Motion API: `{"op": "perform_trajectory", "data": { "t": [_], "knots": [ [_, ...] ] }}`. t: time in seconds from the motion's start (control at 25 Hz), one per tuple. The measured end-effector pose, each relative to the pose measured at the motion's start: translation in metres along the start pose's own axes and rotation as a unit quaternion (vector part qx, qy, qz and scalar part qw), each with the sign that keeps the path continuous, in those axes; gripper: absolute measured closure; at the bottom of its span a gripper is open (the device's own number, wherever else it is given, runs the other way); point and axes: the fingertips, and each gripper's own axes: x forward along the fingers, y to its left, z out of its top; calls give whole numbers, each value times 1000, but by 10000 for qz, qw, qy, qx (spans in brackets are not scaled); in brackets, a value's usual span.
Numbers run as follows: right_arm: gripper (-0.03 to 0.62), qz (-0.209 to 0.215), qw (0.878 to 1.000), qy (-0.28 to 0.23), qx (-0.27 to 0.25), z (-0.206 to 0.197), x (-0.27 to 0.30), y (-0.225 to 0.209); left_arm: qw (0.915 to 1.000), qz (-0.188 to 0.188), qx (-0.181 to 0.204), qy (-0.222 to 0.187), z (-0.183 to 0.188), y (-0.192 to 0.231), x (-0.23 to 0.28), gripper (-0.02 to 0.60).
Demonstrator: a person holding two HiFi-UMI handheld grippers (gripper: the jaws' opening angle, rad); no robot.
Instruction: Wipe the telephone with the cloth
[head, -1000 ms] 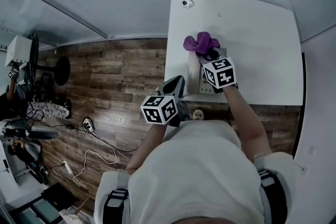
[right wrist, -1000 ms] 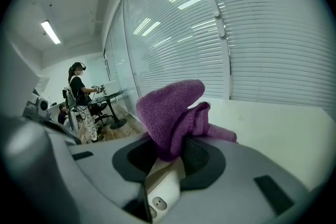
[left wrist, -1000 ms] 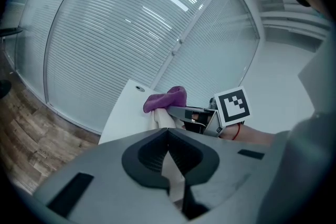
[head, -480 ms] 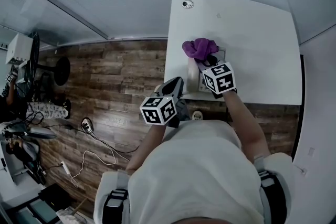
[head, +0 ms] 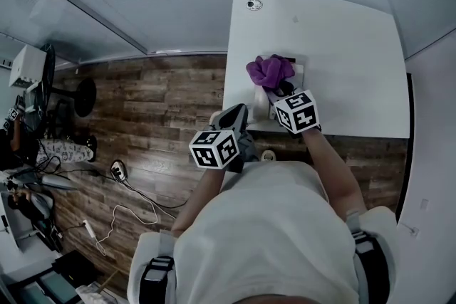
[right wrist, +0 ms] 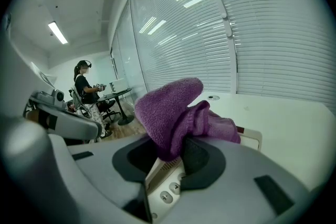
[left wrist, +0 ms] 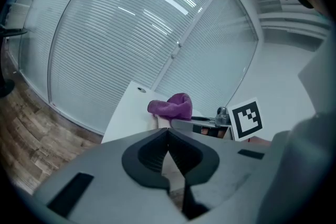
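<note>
A purple cloth [head: 268, 70] lies bunched on the white telephone [head: 265, 102] near the front left edge of the white table [head: 342, 53]. My right gripper [head: 280, 87] is shut on the cloth [right wrist: 173, 107], whose bunch stands up over the jaws [right wrist: 170, 152]. Below it the telephone's keys [right wrist: 167, 195] and pale body [right wrist: 253, 139] show. My left gripper [head: 238, 112] hangs shut and empty at the table's front edge, left of the telephone. Its view shows the shut jaws [left wrist: 168, 139], with the cloth [left wrist: 171, 106] and the right gripper's marker cube [left wrist: 247, 119] behind them.
A round grommet [head: 254, 4] sits in the table's far left corner. Slatted blinds [left wrist: 131, 34] run behind the table. Wooden floor [head: 164, 103] lies to the left, with cables and gear. A person [right wrist: 85, 85] stands by a small table in the background.
My right gripper has drawn the cloth a short way along the telephone toward the table's front edge. The left gripper has stayed where it was.
</note>
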Motion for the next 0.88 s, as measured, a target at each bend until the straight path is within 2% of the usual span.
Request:
{"op": "perform_trajectory", "data": {
  "t": [0.36,0.88],
  "knots": [
    [476,145,9998,114,-76,-9,-11,11,10000,14,-36,-54,4,-7,0,561],
    [476,360,9989,250,-161,-45,-25,33,9998,141,-19,-140,-16,-12,-13,561]
  ]
}}
